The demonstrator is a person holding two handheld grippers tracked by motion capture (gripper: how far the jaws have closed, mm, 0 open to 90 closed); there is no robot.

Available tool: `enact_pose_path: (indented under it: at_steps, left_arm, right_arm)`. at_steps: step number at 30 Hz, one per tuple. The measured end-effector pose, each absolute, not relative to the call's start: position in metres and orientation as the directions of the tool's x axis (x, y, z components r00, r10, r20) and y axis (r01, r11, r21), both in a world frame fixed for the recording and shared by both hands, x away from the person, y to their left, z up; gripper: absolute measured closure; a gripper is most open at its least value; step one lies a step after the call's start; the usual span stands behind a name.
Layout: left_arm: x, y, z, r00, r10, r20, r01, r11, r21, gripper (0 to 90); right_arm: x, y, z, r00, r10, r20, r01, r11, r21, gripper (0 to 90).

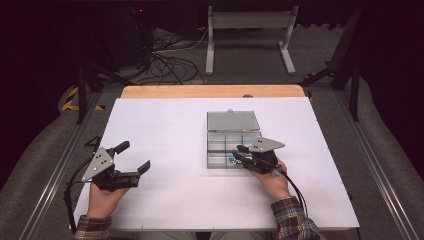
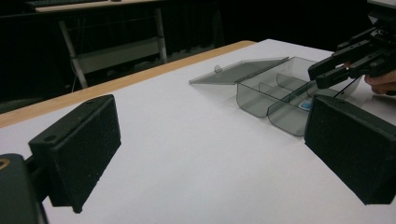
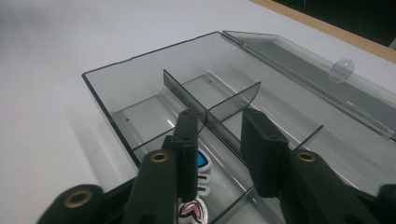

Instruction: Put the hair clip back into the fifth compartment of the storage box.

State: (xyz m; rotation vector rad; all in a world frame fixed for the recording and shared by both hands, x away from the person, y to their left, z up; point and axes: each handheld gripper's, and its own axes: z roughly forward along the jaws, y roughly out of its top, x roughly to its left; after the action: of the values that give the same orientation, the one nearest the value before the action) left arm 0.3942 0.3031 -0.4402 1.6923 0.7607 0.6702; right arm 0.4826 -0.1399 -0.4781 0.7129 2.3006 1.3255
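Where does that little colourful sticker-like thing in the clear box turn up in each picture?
High view: the small charm lies in the box's near-left compartment, beside the right gripper.
Left gripper view: a blue speck at right, in the nearest compartment.
Right gripper view: bottom centre, under the jaws.
Shared landmark: the open lid.

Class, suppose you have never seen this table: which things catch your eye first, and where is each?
A smoky clear compartment box sits right of the middle of the white table, its lid folded flat behind it. The right tongs hang over its near compartments, jaws apart above a small colourful sticker lying inside. The left tongs rest wide open near the table's left edge, holding nothing.
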Motion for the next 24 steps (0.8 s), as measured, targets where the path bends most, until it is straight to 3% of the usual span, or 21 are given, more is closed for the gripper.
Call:
enact_pose_path:
  at_steps: [24]
  left_arm:
    - [0.3941, 0.3018, -0.4404, 0.634, 0.771, 0.055, 0.146, -0.189, 0.971, 4.3]
  right_arm:
    - [0.4863, -0.1456, -0.4795, -0.759, 0.651, -0.018, 0.283, 0.354, 0.891, 35.3]
